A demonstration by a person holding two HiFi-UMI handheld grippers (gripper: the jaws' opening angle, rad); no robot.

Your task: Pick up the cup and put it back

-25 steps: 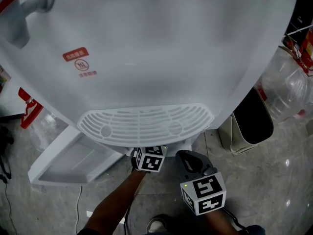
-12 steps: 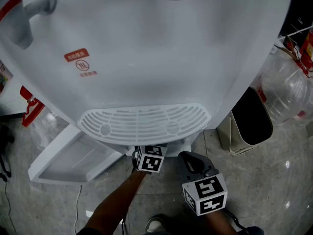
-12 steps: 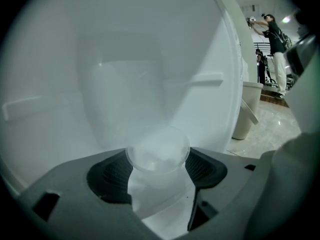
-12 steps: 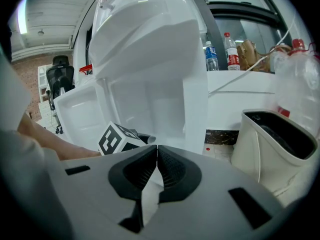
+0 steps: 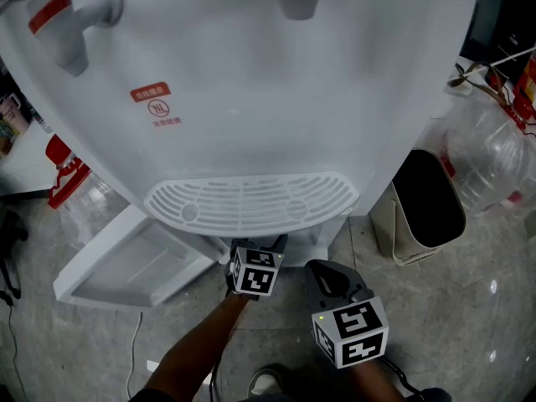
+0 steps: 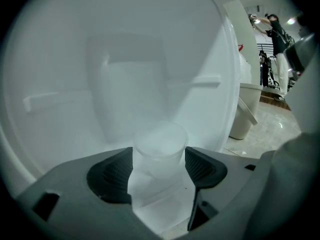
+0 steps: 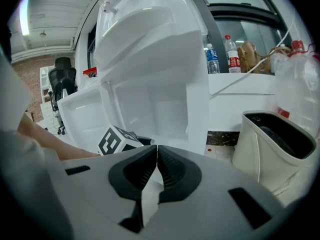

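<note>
The left gripper is standing at its widest, its jaws having just been opening, flanking the translucent cup, which is sitting upright in the water dispenser's lower recess. The right gripper is hanging nearer and to the right, jaws pressed together on nothing. Since a second ago both grippers are keeping their places.
</note>
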